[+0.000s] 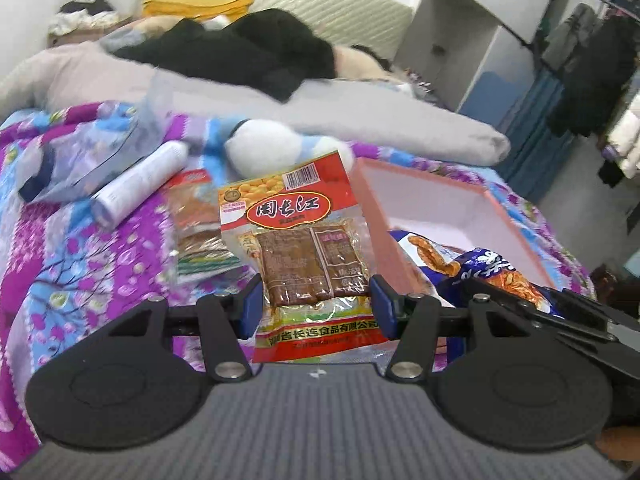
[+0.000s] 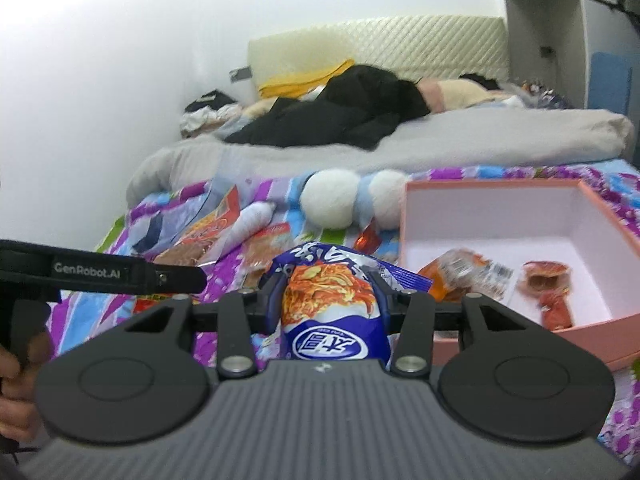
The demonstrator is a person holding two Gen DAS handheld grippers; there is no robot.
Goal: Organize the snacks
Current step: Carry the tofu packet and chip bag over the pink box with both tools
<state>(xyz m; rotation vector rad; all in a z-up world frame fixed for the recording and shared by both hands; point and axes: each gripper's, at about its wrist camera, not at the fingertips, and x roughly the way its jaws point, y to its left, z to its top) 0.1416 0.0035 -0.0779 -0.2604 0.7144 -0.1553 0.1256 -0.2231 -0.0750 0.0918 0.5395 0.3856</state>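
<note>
My left gripper (image 1: 316, 300) is shut on a red and yellow packet of dried tofu (image 1: 296, 240) and holds it above the bedspread, left of the pink box (image 1: 400, 248). My right gripper (image 2: 329, 300) is shut on a blue noodle snack bag (image 2: 332, 312), just left of the pink box (image 2: 600, 324). The same bag shows in the left wrist view (image 1: 480, 268) at the box's near rim. Two small orange-red snack packets (image 2: 464, 276) (image 2: 550, 292) lie inside the box. More snack packets (image 1: 200, 224) lie on the bedspread.
A white tube (image 1: 140, 180), a clear plastic bag (image 1: 88, 152) and a white and blue plush toy (image 1: 272, 148) lie on the purple floral bedspread (image 1: 80, 280). A grey duvet (image 2: 480, 136) with black clothes (image 2: 352, 116) lies behind. A cabinet (image 1: 472, 40) stands at right.
</note>
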